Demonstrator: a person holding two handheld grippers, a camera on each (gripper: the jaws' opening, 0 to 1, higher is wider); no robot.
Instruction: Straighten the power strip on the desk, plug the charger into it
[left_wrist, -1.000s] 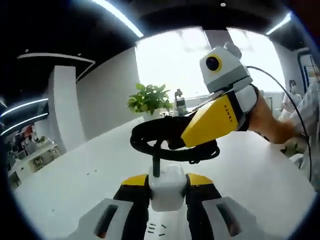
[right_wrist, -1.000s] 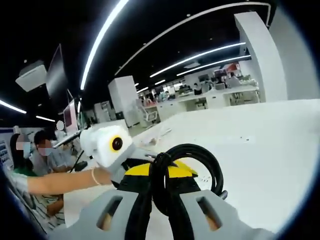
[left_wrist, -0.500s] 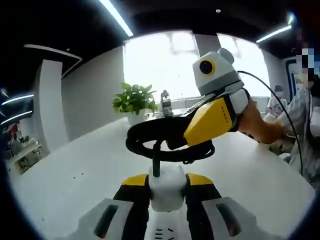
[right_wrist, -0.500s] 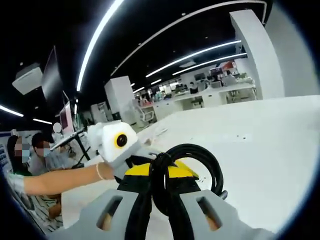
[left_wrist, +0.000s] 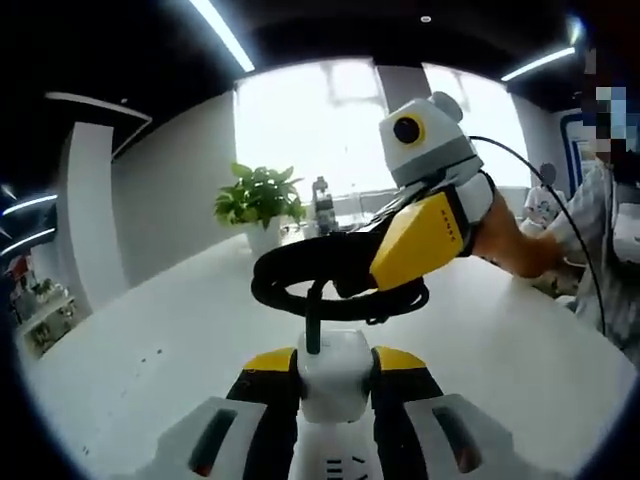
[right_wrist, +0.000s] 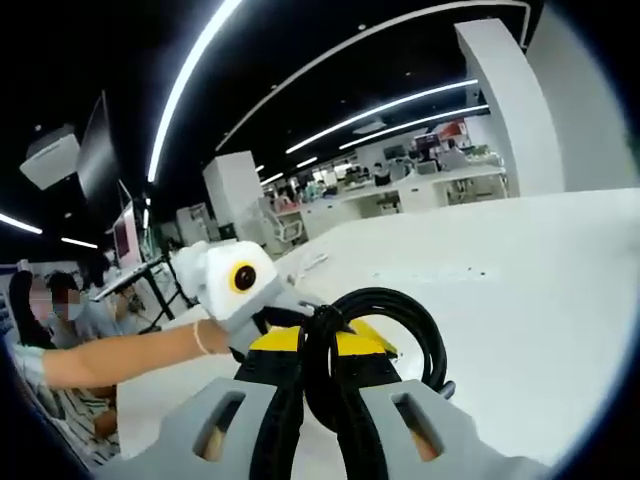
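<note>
Between our left gripper's (left_wrist: 336, 375) yellow-tipped jaws sits the smooth white rounded-cube charger (left_wrist: 335, 378), pinched on both sides and held above the white matte desk (left_wrist: 150, 350). From its top a short black stem rises into the glossy black coiled cable (left_wrist: 300, 275), a thick loop hanging in the air just ahead. Our right gripper (right_wrist: 318, 375) has its jaws pressed together on that same loop (right_wrist: 395, 310); in the left gripper view it (left_wrist: 425, 235) reaches in from the right, yellow shell over the coil. Beyond, the desk runs wide and bare towards its far edge, where a leafy green plant in a white pot (left_wrist: 258, 200) stands before bright windows. We cannot make out the power strip with any certainty.
</note>
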